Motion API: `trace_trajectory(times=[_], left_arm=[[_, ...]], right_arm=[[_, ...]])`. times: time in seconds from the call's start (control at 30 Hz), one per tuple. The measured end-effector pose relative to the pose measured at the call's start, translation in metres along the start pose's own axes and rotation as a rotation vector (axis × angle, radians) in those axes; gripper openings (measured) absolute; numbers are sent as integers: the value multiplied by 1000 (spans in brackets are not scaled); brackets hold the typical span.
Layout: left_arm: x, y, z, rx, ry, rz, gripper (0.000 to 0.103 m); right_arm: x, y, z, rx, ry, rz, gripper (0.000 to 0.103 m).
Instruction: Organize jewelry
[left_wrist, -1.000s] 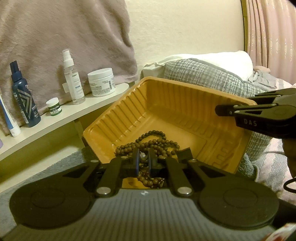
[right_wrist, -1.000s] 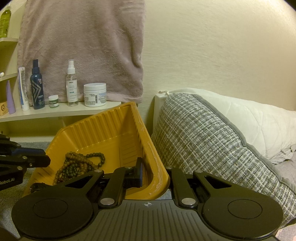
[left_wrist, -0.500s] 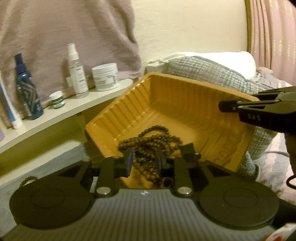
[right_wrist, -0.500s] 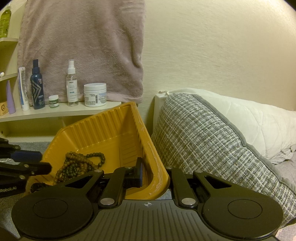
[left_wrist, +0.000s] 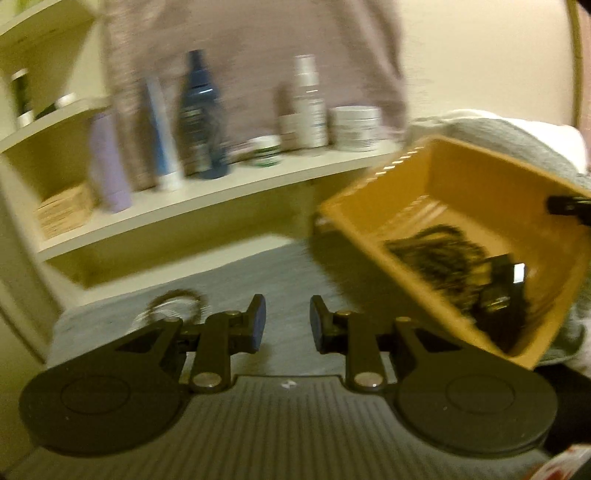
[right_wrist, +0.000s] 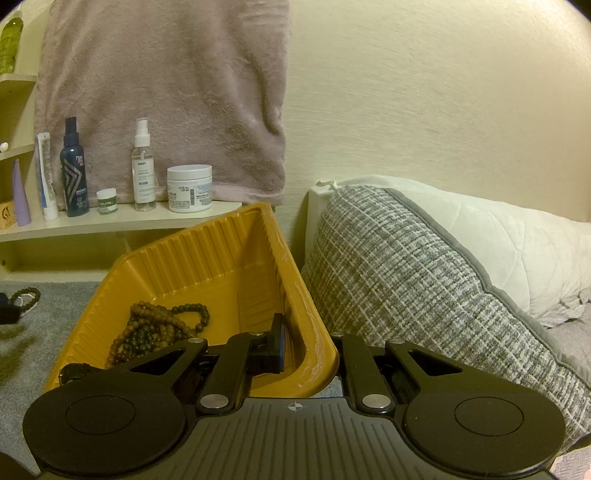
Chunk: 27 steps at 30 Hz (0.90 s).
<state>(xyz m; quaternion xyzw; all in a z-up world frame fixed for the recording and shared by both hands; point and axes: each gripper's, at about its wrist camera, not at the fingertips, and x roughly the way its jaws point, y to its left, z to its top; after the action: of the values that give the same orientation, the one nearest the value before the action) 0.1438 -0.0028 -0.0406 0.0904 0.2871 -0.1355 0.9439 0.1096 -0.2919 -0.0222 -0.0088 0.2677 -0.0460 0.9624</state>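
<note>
The right gripper (right_wrist: 308, 354) is gripping the near corner of the yellow tray (right_wrist: 192, 258), one finger inside the wall and one outside, and is holding the tray tilted up off the grey carpet (right_wrist: 40, 317). A heap of brown beads (right_wrist: 159, 328) is lying in the tray's low end, touching the ribbed floor. The left gripper (left_wrist: 284, 325) is pointing away from the tray, down at the carpet, with its fingers (left_wrist: 256, 321) standing a little apart and nothing between them. A single bead bracelet (left_wrist: 173, 304) is lying flat on the carpet just beyond the left finger and off to its left (the left view is badly smeared, so its exact outline is hard to make out). In the right view the same bracelet (right_wrist: 26, 297) is sitting at the far left edge, well apart from the tray. The left hand is plainly the nearer one, so I would judge the bracelet to be its next pick.
</note>
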Motion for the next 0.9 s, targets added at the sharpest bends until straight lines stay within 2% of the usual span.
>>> trace_trajectory(times=[0.2, 0.37, 0.9], left_arm=[[5, 41, -8, -41, 17, 97, 23], [11, 61, -11, -29, 20, 126, 23], [66, 61, -17, 286, 100, 81, 22]], right_arm=[[1, 0, 0, -5, 0, -4, 11], [2, 0, 0, -6, 2, -5, 11], [3, -1, -1, -7, 11, -7, 11]])
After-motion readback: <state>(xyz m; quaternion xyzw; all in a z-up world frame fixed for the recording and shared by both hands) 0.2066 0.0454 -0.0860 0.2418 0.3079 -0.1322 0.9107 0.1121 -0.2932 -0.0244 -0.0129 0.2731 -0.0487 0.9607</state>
